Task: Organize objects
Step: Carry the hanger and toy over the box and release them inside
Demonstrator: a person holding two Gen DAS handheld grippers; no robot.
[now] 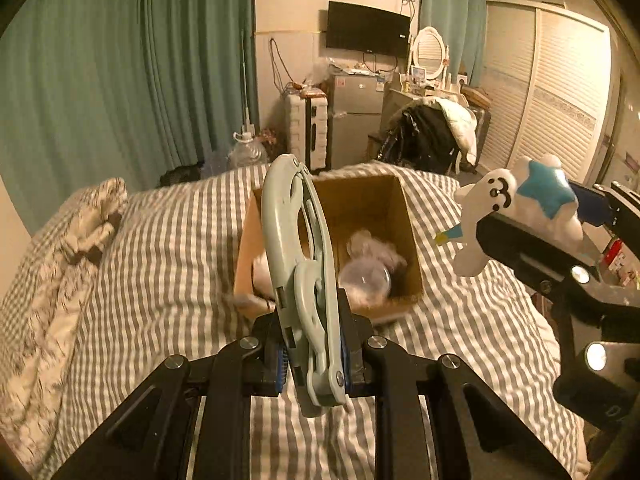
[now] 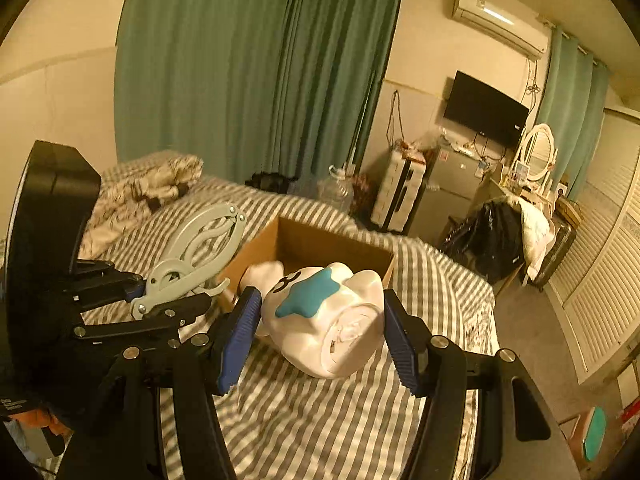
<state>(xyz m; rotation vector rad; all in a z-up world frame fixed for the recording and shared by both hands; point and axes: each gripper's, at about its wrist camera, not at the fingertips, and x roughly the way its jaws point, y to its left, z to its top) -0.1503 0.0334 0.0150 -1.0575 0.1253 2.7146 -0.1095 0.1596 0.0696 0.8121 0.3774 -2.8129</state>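
No legible text, label or number anywhere.

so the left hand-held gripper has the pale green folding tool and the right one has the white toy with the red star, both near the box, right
Almost: the star is blue, not red, as the right wrist view shows. The left hand-held gripper does hold the pale green folding tool, the right hand-held gripper the white toy, near the box.

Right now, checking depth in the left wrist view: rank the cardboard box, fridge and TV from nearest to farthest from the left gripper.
1. Cardboard box, on the bed just beyond the left gripper.
2. Fridge, past the bed's far end.
3. TV, on the wall above the fridge.
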